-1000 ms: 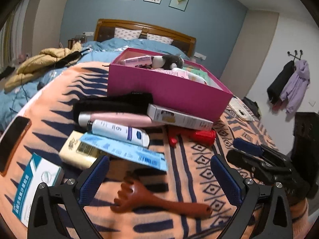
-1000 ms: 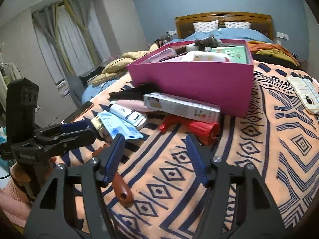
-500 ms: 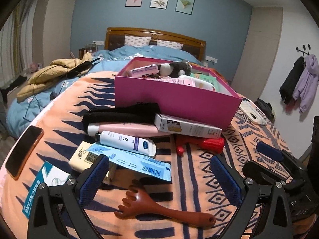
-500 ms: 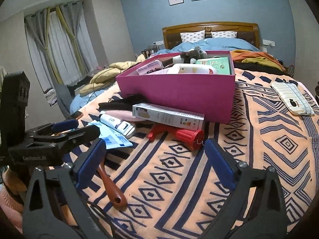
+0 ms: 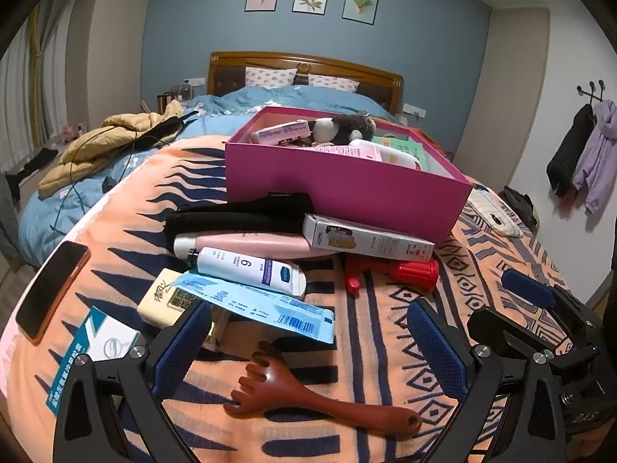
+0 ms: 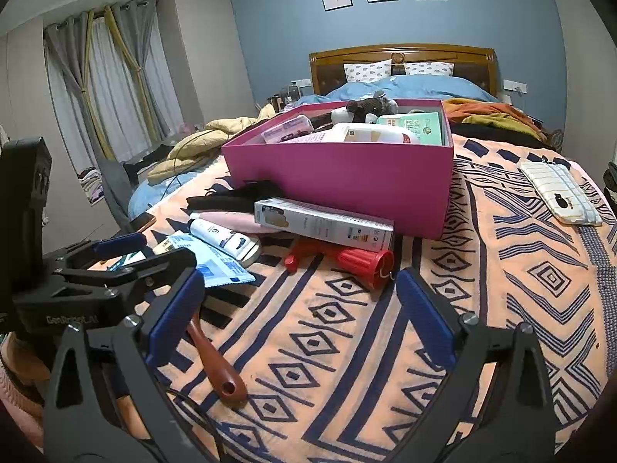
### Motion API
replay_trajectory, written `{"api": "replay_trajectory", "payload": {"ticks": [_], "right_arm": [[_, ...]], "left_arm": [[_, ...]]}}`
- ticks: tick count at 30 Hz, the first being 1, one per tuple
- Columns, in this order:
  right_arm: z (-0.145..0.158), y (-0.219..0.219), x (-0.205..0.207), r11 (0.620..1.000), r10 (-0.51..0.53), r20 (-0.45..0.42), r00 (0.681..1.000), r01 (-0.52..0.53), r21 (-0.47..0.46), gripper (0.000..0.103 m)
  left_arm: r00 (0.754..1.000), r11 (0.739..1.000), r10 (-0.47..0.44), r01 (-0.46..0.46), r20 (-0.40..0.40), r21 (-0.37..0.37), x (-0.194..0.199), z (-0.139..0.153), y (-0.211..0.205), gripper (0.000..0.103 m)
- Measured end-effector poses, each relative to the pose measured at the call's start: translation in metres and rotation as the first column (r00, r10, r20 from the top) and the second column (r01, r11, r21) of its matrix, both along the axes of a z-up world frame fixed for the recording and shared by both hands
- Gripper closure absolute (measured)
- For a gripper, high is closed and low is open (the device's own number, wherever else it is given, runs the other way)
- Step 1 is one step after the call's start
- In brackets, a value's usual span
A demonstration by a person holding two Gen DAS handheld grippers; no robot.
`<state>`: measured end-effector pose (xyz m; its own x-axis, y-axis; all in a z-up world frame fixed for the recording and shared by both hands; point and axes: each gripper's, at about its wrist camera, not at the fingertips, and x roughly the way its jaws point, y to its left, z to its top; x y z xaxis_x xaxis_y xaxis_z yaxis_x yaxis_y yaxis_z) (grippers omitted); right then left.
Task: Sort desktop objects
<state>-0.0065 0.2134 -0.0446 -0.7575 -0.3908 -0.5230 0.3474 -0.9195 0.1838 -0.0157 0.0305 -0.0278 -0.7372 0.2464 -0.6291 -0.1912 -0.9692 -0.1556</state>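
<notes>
Covering the round table, an orange patterned cloth [image 6: 501, 270] held toiletries beside the pink box [image 6: 347, 181], a bed [image 6: 416, 85] behind, while the left gripper [image 5: 308, 343] and right gripper [image 6: 297, 308] gaped empty.

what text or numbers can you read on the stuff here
"6": white squeeze tube with blue cap label
"GenRobot.AI", faint: black body of the left gripper
Chinese print on the cream tissue pack, light blue sachet and grey carton: too small to read
</notes>
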Motion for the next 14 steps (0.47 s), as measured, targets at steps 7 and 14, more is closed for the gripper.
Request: {"api": "replay_trajectory", "payload": {"ticks": [7,14], "right_arm": [[0.0010,-0.0001,-0.0011,1.000,-0.002,0.004,1.000,0.002,0.001,0.003],[0.0014,0.0021,-0.0008,1.000,-0.006,0.005,1.000,0.006,-0.008,0.003]], "left_arm": [[1.000,1.000,-0.001,0.001,-0.011,-0.008,0.0025,0.0023,0.0013,0.000],[1.000,1.000,-0.011,0.011,-0.022,0.000,0.0063,0.0046,0.0001,0.000]]}}
